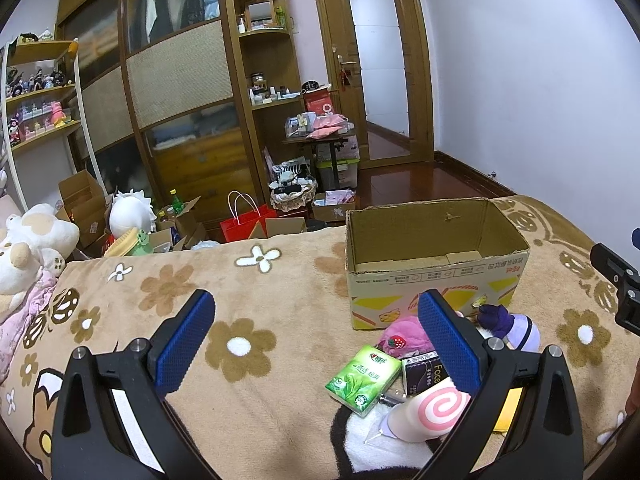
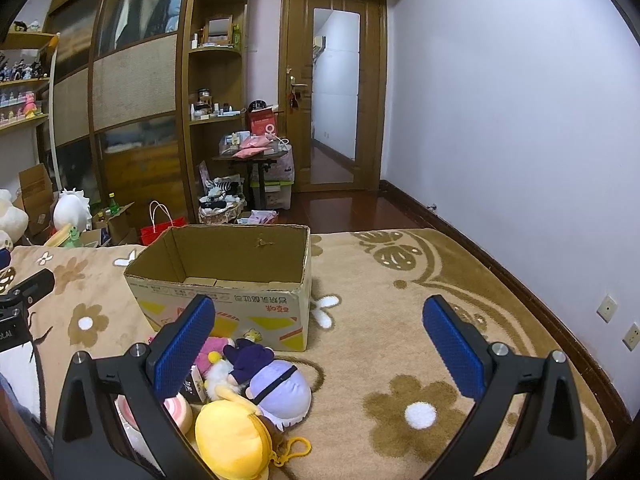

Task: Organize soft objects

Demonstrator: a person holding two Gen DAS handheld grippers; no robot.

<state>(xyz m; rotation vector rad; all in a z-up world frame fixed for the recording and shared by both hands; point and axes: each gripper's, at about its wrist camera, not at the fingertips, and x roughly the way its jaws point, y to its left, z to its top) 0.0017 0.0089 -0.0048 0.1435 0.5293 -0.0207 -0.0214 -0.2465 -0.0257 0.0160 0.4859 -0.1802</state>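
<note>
An open, empty cardboard box stands on the flowered blanket; it also shows in the right wrist view. In front of it lies a pile: a purple plush doll, a yellow plush pouch, a pink plush, a pink swirl toy, a green tissue pack and a black pack. My left gripper is open and empty, left of the pile. My right gripper is open and empty, just right of the pile.
The blanket spreads wide to the right of the box. White plush toys lie at the bed's left edge. Beyond the bed are boxes, a red bag, a wardrobe and a door.
</note>
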